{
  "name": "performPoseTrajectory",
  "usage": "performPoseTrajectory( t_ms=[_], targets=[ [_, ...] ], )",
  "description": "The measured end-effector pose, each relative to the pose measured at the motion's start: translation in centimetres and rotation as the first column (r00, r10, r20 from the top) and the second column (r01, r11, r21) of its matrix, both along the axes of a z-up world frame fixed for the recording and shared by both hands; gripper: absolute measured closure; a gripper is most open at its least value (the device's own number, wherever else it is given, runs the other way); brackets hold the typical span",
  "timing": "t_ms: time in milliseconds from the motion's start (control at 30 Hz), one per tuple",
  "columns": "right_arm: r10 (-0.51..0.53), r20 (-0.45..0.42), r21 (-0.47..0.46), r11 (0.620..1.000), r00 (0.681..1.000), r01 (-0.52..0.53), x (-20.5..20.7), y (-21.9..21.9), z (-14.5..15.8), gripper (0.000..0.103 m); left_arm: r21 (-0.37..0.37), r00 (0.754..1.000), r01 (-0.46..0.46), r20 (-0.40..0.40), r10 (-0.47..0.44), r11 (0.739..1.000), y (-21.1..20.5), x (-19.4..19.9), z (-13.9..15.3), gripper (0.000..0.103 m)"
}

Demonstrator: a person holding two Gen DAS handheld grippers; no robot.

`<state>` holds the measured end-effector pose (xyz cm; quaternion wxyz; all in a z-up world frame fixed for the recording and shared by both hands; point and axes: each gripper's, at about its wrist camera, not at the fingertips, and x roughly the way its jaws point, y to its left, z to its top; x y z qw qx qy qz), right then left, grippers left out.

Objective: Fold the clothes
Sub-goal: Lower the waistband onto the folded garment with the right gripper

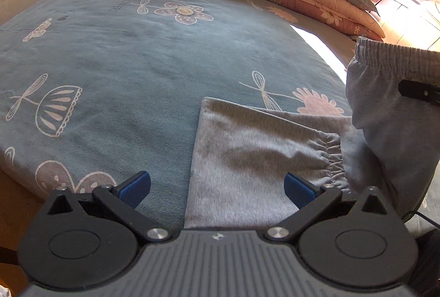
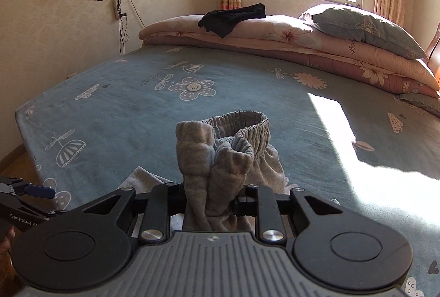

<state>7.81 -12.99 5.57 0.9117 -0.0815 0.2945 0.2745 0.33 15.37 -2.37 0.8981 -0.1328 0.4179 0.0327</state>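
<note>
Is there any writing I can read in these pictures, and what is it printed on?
"GenRobot.AI", cut off at the picture's edge: on the black body of the left tongs, seen from the right wrist.
"FLOWERS", upside down: printed on the blue bedsheet beside the flower.
Cursive writing on the pink quilt: too blurred to read.

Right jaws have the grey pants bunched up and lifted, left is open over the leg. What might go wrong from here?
1. The right gripper clamps a thick wad of the pants at the waistband; layers may slip out unevenly and spoil the fold.
2. The left gripper is open above the flat leg, holding nothing, so pulling with the right may drag the leg across the bed.
3. The cuff could get folded in crooked.
</note>
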Motion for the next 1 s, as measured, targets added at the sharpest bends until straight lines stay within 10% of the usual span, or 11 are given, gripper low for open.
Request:
performPoseTrajectory(
  t_ms=[267,533,1000],
  targets=[
    [0.138,0.162,-0.230,0.968,0.977,-0.099,-3.8,7.1,-4.5,0.075,-0.043,0.995,-0.102,0.004,0.103,0.994,2.2,-2.4,-0.3,0.001],
    [0.324,0.261,-0.483,0.860,0.909,-0.168,-7.8,13.6,-10.1,0.076,-0.053,0.987,-0.160,-0.017,0.160,0.986,3.5,-4.4,-0.9,0.001],
    [0.364,0.329,-0.568,0.813,0.871,-0.126,-8.9,15.7,-11.2,0.076,-0.085,0.978,-0.207,-0.025,0.206,0.975,5.1,-5.5,-2.1,0.001]
  ],
)
